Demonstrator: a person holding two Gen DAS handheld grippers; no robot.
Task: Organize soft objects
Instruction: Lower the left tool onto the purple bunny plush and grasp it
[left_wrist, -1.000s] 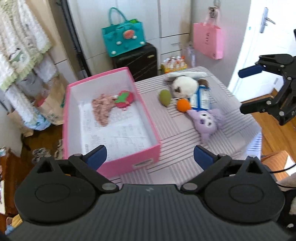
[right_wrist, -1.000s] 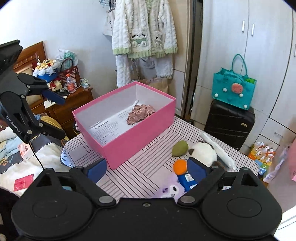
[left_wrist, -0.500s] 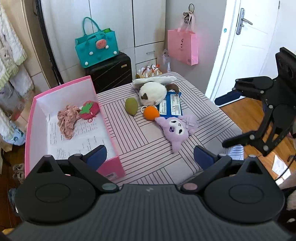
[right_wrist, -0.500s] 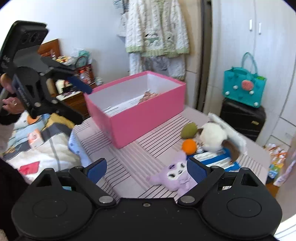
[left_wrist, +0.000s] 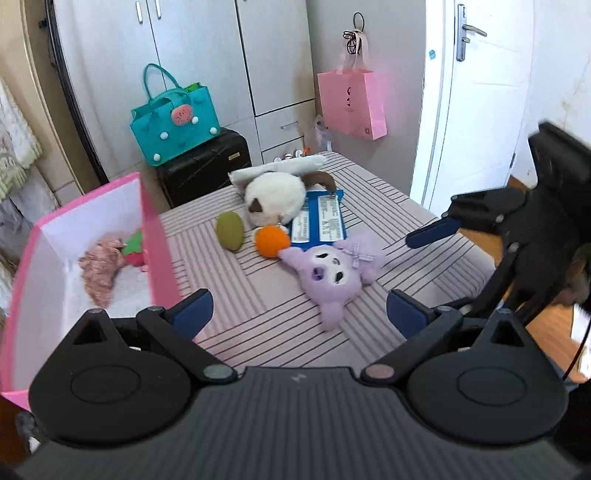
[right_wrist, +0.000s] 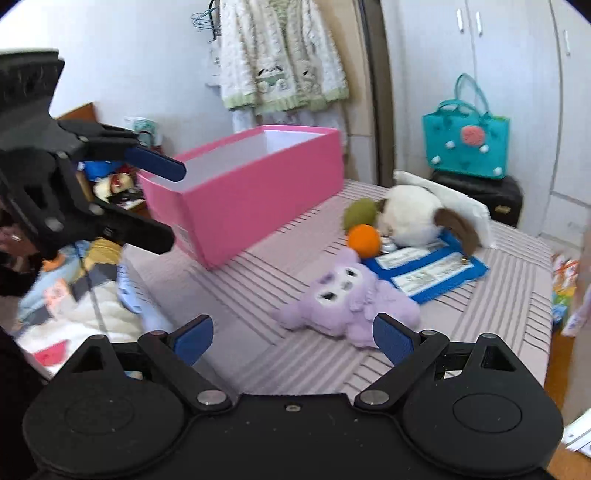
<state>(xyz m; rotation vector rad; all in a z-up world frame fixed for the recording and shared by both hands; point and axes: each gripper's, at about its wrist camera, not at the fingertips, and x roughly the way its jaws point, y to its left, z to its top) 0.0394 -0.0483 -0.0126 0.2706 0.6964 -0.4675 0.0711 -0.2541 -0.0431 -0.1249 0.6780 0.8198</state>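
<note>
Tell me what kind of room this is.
Probably a bedroom: tall wardrobe doors, a fleecy garment hanging on the wall, rumpled bedding beside the striped table of plush toys.

No legible text or labels anywhere.

Both grippers swung closer to the purple plush (left_wrist: 334, 271) (fingers spread).
</note>
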